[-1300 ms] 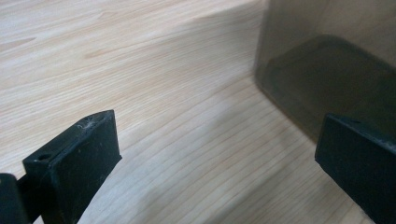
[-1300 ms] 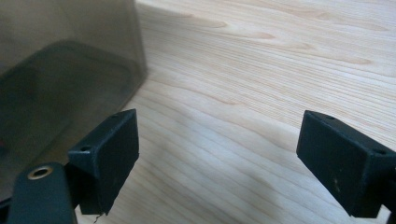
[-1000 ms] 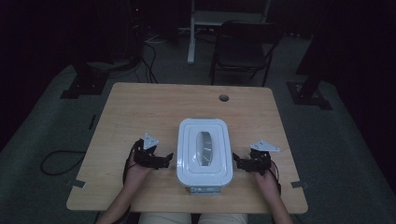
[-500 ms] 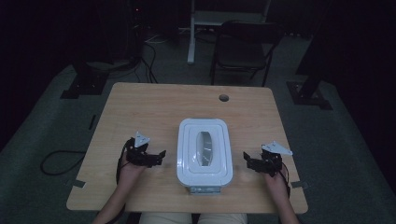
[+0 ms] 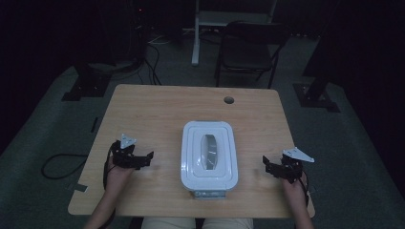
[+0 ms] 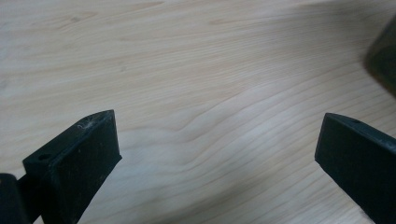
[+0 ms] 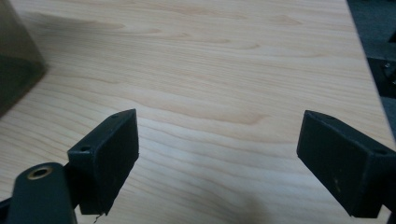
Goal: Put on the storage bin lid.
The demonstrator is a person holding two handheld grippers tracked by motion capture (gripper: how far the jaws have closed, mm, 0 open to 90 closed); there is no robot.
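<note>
White plastic container (image 5: pixel 209 155) with a lid sits at the middle of the wooden tabletop (image 5: pixel 157 112), between the claws and apart from both. Left claw (image 5: pixel 148 159) and right claw (image 5: pixel 266 165) gape wide, seemingly just above bare wood.

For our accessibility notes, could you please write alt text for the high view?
A white lidded container sits on a wooden table. The left gripper and right gripper, both open, rest on either side, apart from it.
</note>
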